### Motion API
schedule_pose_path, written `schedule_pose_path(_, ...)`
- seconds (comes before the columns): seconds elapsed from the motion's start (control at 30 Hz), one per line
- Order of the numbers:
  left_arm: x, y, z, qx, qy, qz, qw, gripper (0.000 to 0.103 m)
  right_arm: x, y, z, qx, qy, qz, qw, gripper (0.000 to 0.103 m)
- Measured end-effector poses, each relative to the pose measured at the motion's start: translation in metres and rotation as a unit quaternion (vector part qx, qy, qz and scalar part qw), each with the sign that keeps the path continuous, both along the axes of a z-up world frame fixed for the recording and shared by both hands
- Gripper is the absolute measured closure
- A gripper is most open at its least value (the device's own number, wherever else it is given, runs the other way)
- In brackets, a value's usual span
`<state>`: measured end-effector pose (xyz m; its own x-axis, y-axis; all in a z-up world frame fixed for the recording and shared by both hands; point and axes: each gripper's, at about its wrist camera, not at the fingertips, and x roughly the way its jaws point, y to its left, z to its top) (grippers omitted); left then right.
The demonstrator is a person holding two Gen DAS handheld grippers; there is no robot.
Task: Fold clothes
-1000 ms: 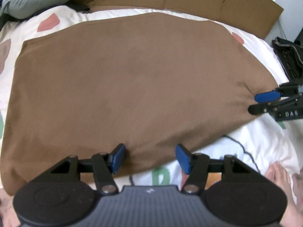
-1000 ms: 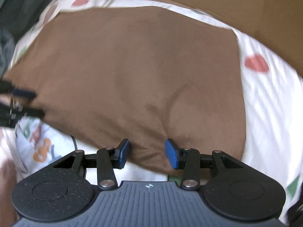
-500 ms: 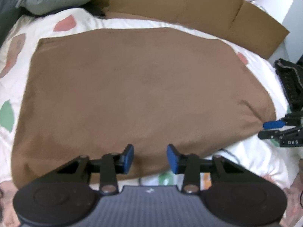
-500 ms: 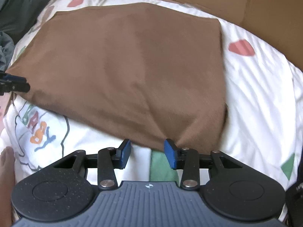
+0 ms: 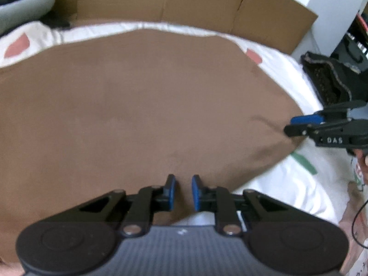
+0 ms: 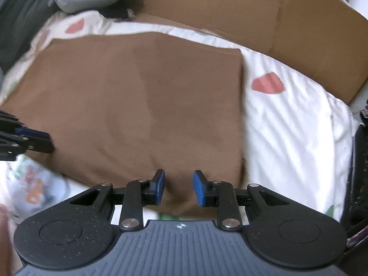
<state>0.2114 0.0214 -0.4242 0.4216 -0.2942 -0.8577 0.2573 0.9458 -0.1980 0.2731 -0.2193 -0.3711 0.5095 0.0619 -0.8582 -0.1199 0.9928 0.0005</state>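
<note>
Brown garment point(image 5: 142, 105): flat on bed point(image 6: 294, 124), near hem between both narrowing jaws; left hand-held gripper point(image 5: 183, 192), right hand-held gripper point(image 6: 179, 187) closing, pads not yet pinching; fold seemingly unstarted

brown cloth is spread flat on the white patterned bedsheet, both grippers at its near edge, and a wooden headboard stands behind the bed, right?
Nearly. Behind the bedsheet stands cardboard, not a wooden headboard; the right wrist view shows its folds. The brown cloth, left gripper and right gripper are as you say.
</note>
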Motion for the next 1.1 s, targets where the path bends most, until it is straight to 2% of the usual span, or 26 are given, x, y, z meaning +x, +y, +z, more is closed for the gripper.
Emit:
schedule_pose_path(0.23,-0.015,0.003,-0.005,0.012,0.017,-0.002,0.9998,0.090,-0.014,-0.025,-0.012,-0.006,0.021,-0.030,0.999,0.072)
schedule_pose_path(0.3,-0.017,0.005,-0.001,0.007,0.021,0.005,0.9997,0.091,-0.019,-0.029,-0.010,-0.003,0.026,-0.039,0.999,0.073)
schedule_pose_path(0.37,-0.018,0.007,0.005,-0.006,0.016,0.011,0.9998,0.091,-0.023,-0.033,-0.006,0.005,0.029,-0.049,0.998,0.080)
schedule_pose_path(0.5,-0.018,0.007,0.014,-0.021,-0.002,0.006,0.9998,0.091,-0.031,-0.034,0.003,0.025,0.026,-0.049,0.998,0.081)
schedule_pose_path(0.7,-0.005,-0.006,0.011,-0.029,-0.013,0.001,0.9995,0.091,-0.016,-0.008,0.016,0.065,0.006,-0.023,0.998,0.080)
schedule_pose_path(0.9,0.000,-0.014,-0.008,-0.032,0.007,0.005,0.9995,0.091,0.004,0.039,0.013,0.081,0.006,0.034,0.996,0.080)
schedule_pose_path(1.0,-0.004,-0.011,-0.004,-0.031,0.007,0.007,0.9995,0.090,0.008,0.060,0.009,0.079,0.012,0.059,0.995,0.080)
schedule_pose_path(1.1,-0.009,0.003,0.004,-0.035,-0.003,0.029,0.9990,0.088,0.008,0.077,0.008,0.075,0.006,0.078,0.994,0.079)
